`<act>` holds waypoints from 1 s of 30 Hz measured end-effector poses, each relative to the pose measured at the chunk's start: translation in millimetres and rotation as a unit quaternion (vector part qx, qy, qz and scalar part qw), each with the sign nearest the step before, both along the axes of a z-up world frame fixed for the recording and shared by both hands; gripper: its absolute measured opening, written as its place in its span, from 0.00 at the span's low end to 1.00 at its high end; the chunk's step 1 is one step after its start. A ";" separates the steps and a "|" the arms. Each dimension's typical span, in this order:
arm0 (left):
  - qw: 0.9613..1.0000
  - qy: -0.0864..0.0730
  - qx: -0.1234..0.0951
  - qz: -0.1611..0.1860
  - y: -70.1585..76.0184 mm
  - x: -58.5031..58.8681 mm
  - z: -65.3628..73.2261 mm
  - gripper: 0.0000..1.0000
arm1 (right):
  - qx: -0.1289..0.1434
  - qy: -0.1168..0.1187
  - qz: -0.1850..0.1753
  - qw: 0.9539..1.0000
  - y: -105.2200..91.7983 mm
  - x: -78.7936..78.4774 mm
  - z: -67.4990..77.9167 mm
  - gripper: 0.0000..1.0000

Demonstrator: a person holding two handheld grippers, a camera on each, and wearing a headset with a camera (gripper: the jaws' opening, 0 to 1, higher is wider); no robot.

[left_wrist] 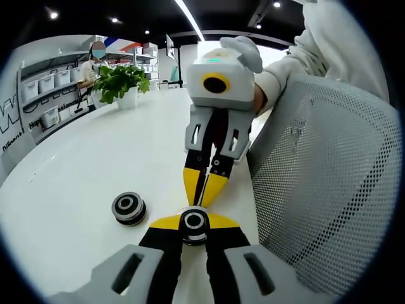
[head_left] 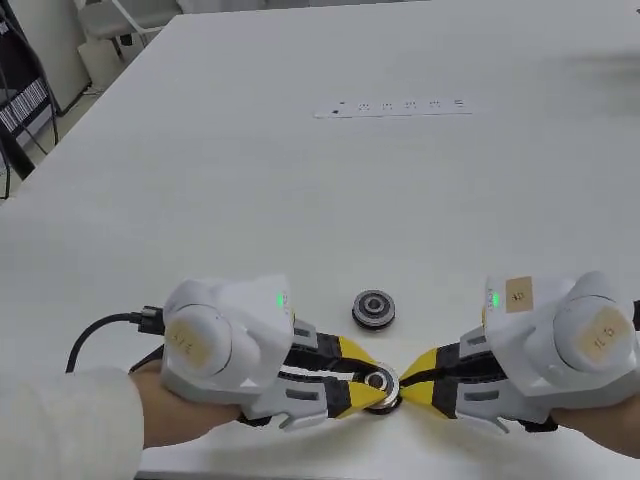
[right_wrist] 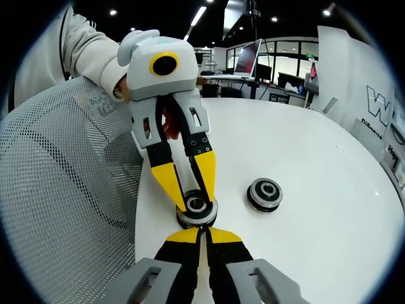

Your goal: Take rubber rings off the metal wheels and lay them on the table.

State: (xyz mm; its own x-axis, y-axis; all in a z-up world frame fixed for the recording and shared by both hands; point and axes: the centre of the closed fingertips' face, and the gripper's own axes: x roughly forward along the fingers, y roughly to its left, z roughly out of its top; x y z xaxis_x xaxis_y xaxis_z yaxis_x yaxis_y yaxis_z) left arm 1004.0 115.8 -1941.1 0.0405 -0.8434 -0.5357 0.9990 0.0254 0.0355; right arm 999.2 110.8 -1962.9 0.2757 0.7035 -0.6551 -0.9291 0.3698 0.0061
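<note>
A small metal wheel [head_left: 379, 381] with a black rubber ring [right_wrist: 190, 221] round it sits near the front edge of the white table [head_left: 300, 190]. My left gripper [head_left: 371, 386] comes in from the left and is shut on this wheel [left_wrist: 194, 224], one yellow tip on each side. From the right, my right gripper [head_left: 401, 386] has its tips pressed together on the ring at the wheel's rim [right_wrist: 197, 206]. A second wheel [head_left: 374, 309] stands free just behind, ring still on.
A white power strip [head_left: 395, 106] lies far back on the table. A black cable [head_left: 100, 328] trails from the left gripper. A mesh chair back [left_wrist: 329, 177] stands close behind the table's front edge. A potted plant [left_wrist: 119, 82] stands on the far end.
</note>
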 end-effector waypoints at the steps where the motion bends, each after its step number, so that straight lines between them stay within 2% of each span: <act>1: 1.000 0.000 0.000 0.000 0.0 0.0 0.0 0.08 | 0.001 0.003 -0.003 1.000 -0.1 -0.1 0.3 0.00; 5: 1.000 0.000 -0.001 0.000 0.0 -0.1 -0.1 0.08 | 0.005 0.012 -0.017 1.000 -1.5 1.7 1.3 0.00; 7: 1.000 0.001 -0.001 0.001 0.1 -0.1 -0.2 0.08 | -0.008 0.001 -0.036 0.999 -7.8 8.3 1.6 0.00; 8: 1.000 0.001 -0.001 0.003 0.1 0.0 -0.2 0.08 | -0.006 0.004 -0.049 0.999 -10.0 10.9 2.2 0.00; 9: 1.000 0.001 0.000 0.003 0.1 0.0 -0.2 0.08 | 0.014 0.021 -0.069 0.997 -9.0 12.4 4.7 0.00; 11: 1.000 0.001 0.000 0.002 0.1 -0.1 -0.2 0.08 | 0.051 0.050 -0.080 0.994 -5.1 10.4 9.7 0.00; 12: 1.000 0.001 0.000 0.002 0.1 -0.1 -0.2 0.08 | 0.057 0.054 -0.082 0.994 -4.0 10.0 10.1 0.00; 16: 1.000 0.002 0.001 0.000 0.2 0.0 -0.2 0.08 | 0.037 0.045 -0.052 0.997 -2.3 2.0 4.1 0.00; 19: 1.000 0.006 0.004 0.000 1.3 -0.1 -0.5 0.08 | 0.029 0.043 -0.034 0.998 3.2 -3.9 1.9 0.15; 20: 1.000 0.005 0.005 0.000 1.5 -0.2 -0.5 0.08 | 0.031 0.043 -0.027 0.998 5.0 -5.4 3.1 0.17; 22: 1.000 0.005 0.008 -0.001 1.7 -0.3 -0.6 0.08 | 0.038 0.046 -0.016 0.998 10.0 -8.5 5.1 0.16; 25: 1.000 0.005 0.012 -0.002 3.5 -0.2 -0.8 0.08 | 0.028 0.032 -0.010 0.999 9.7 -7.5 3.0 0.18; 30: 1.000 0.004 0.017 -0.004 5.6 -1.1 -1.0 0.08 | 0.021 0.033 -0.008 0.999 7.9 -8.4 0.4 0.19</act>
